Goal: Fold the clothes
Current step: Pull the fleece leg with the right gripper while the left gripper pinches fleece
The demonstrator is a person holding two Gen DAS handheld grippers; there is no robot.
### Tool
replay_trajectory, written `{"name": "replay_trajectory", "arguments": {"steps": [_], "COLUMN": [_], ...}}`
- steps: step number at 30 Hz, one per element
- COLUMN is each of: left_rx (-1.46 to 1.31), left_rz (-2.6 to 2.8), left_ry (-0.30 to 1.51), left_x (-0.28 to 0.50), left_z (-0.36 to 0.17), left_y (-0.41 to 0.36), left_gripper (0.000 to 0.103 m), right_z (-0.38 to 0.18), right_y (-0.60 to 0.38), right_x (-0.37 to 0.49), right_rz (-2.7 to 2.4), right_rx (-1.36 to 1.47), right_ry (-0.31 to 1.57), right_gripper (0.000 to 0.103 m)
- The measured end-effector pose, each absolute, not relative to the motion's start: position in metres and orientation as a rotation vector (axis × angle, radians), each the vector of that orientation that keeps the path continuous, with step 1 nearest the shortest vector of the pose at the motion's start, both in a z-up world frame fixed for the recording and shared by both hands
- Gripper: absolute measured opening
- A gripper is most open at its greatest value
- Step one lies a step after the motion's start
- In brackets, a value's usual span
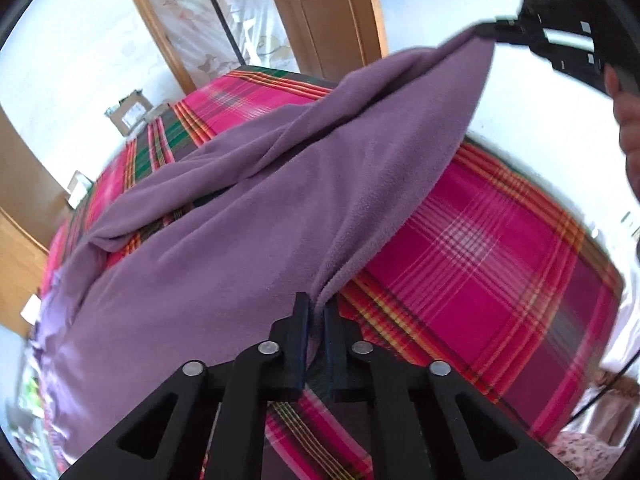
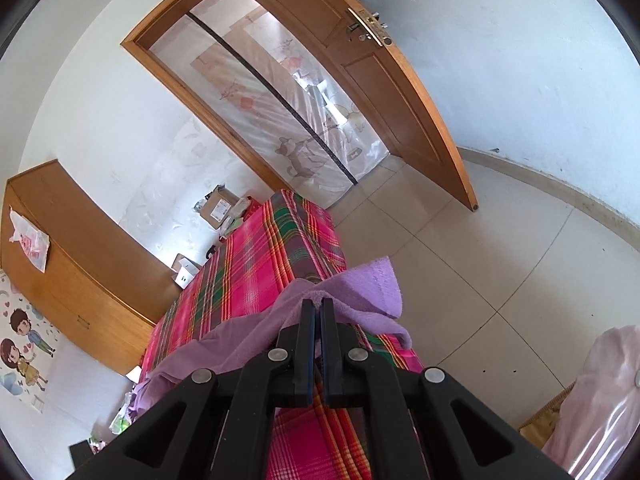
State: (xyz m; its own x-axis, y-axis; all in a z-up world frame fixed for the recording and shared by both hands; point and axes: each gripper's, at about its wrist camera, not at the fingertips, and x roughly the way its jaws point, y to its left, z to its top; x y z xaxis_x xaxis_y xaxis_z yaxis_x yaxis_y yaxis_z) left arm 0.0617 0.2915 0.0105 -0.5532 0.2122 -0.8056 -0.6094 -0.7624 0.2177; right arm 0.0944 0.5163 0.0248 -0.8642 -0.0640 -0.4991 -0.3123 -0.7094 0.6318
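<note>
The bed point(image 1: 500, 248), spread with a bright pink plaid sheet crossed by green, orange and yellow bands, takes up most of the room's middle, and over it hangs the soft purple fleece garment point(image 1: 280, 208), lifted at one edge and trailing down onto the sheet at the other. Its long axis runs from the near left side of the bed up toward the far right, where the raised corner points at the wall beside the open wooden door point(image 2: 384, 80). The fabric looks thick and fuzzy, matte, with deep slack folds down its length and a paler lilac face showing where a flap turns over at the right corner point(image 2: 376, 284). The left tool point(image 1: 316, 312) has its black fingers drawn narrow around a bunched edge of the fleece near the bed's front. The right tool point(image 2: 316, 312) is likewise pinched tight on the opposite corner, holding it higher in the air; in the left view a hand point(image 1: 628, 120) shows behind it. By the wall past the bed sits an open cardboard box point(image 2: 220, 206); what is inside it I cannot make out.
</note>
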Motion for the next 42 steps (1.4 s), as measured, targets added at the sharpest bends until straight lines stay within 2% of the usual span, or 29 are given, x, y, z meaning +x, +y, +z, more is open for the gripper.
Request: {"name": "replay_trajectory", "arguments": {"steps": [10,28,38,42], "left_rx": [-1.036,-1.136,-1.151,-1.172], "left_rz": [2.263,2.182,2.180,2.163], "left_ry": [0.542,0.594,0.573,0.536], "left_x": [0.081,0.096,0.094,0.092], "left_z": [0.046,0.008,0.002,0.001], "left_y": [0.273,0.285,0.285,0.282], "left_gripper": [0.004,0.005,0.005,0.009], "right_z": [0.014,-0.057,-0.056,-0.055], "right_y": [0.526,0.540,0.539,0.535], "right_x": [0.117,0.139,0.134,0.131], "right_rz": [2.641,2.465,2.451,2.443], "right_rx": [-0.771,-0.942,-0.959,-0.986], "right_ry": [1.150,1.234,1.189,1.131], "right_gripper": [0.002,0.002,0.002,0.003]}}
